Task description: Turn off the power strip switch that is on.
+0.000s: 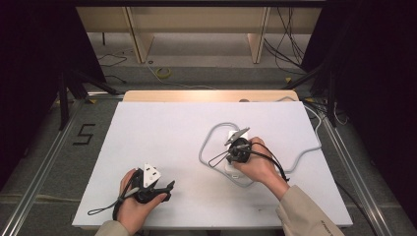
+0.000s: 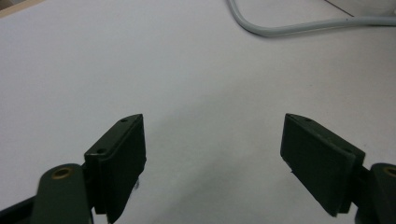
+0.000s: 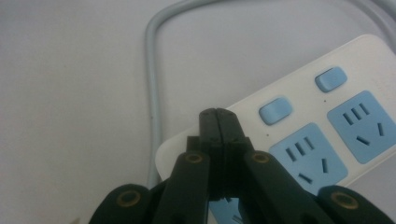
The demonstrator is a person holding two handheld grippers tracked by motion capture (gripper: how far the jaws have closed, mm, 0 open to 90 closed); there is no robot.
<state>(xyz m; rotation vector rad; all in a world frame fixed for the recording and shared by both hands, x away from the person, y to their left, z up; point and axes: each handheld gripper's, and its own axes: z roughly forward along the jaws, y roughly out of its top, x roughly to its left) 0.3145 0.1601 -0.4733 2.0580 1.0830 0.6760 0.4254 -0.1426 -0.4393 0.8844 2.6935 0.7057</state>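
Right gripper [image 3: 218,113] clamped fully shut, nothing between the jaws, tips hovering right over the near end of the white power strip [image 3: 299,112], just beside one of its light blue switches [image 3: 275,110]. Blue socket faces [image 3: 309,156] close by on the right in the right gripper view. Can't tell if the tips actually touch the strip.

Left gripper [image 2: 212,154] spread wide and empty, parked over bare surface at the near left, well apart from the strip.

Strip itself sitting right of centre on the white tabletop [image 1: 162,132], mostly hidden under the right hand [image 1: 255,164] in the high view. Grey cord [image 1: 209,142] looping out left of the strip, then round to the far right edge.

Further out: pale wooden board [image 1: 206,95] poking out past the far edge, grey floor with a "5" marked [image 1: 84,133] on the left, metal rails on both sides, loose cables and a wooden frame [image 1: 140,34] at the back, dark on either side.
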